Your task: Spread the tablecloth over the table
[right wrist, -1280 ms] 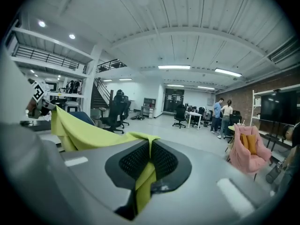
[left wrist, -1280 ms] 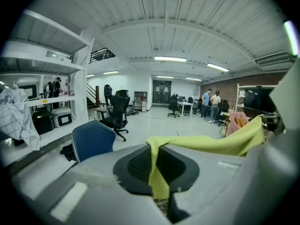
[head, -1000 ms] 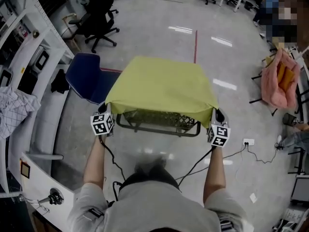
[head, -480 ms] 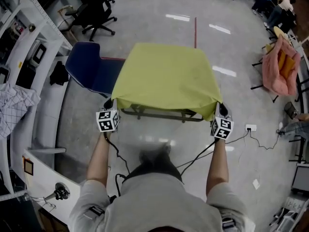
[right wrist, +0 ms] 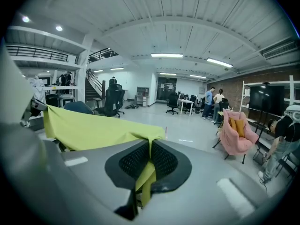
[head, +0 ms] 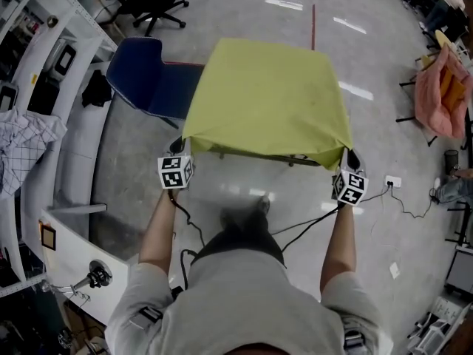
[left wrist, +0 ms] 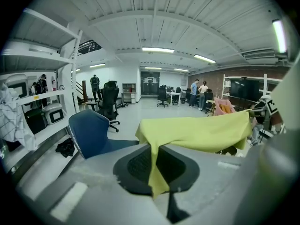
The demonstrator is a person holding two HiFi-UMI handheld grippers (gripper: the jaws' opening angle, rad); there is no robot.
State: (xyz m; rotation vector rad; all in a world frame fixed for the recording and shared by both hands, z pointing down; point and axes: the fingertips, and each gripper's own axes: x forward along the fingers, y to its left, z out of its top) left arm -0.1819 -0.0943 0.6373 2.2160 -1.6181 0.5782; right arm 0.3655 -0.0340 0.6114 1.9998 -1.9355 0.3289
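Your fingers (left wrist: 136, 165) are clamping narrowly on the tablecloth's (head: 270, 98) near corners, one each for left gripper (head: 177, 157) and right gripper (head: 349, 161). The cloth is covering the table (head: 292, 158). You seem to be at the final drape; next, level the near edge, then release.

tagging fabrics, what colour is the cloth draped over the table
Plain yellow-green tablecloth, no pattern; clearest in the head view.

The yellow-green tablecloth (head: 266, 95) lies flat over the desk (head: 295, 158), with its near edge hanging down in front. Its two near corners are pinched in the left tool (head: 179, 146) and the right tool (head: 352, 156). The desk is mostly hidden and seems to be a dark frame.
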